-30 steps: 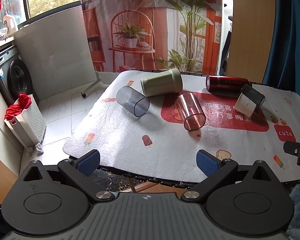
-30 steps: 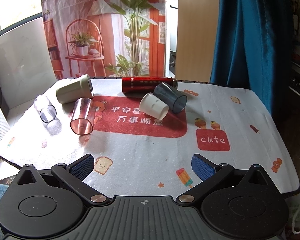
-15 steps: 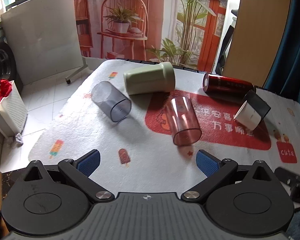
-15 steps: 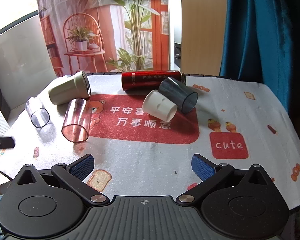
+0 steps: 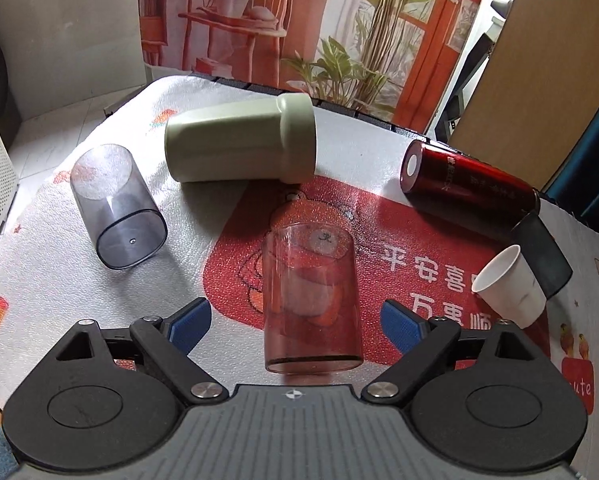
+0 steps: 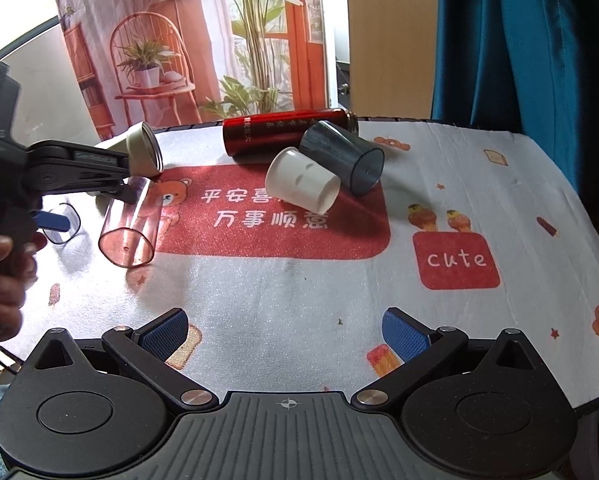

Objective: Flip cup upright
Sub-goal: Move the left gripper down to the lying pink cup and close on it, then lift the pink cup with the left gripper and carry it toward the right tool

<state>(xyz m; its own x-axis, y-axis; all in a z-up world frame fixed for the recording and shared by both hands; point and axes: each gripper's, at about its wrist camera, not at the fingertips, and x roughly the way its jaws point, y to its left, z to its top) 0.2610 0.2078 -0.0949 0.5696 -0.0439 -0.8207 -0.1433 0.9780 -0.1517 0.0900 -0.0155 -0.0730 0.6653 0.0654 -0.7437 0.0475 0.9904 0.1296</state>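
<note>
Here the left gripper (image 5: 295,318), jaws wide, straddles the lying pink cup (image 5: 310,300) and next must close; the right gripper (image 6: 285,334) waits open near.

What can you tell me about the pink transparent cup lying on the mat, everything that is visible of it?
The pink transparent plastic cup is a smooth, slightly tapered tumbler that looks like thin plastic and seems empty. It lies on its side on the red printed panel of the white foam table mat, with its closed base toward the left tool and its mouth pointing away. It lies between the tool's open blue pads, which do not touch it. Only the mat touches it. The bear print shows through its wall.
</note>
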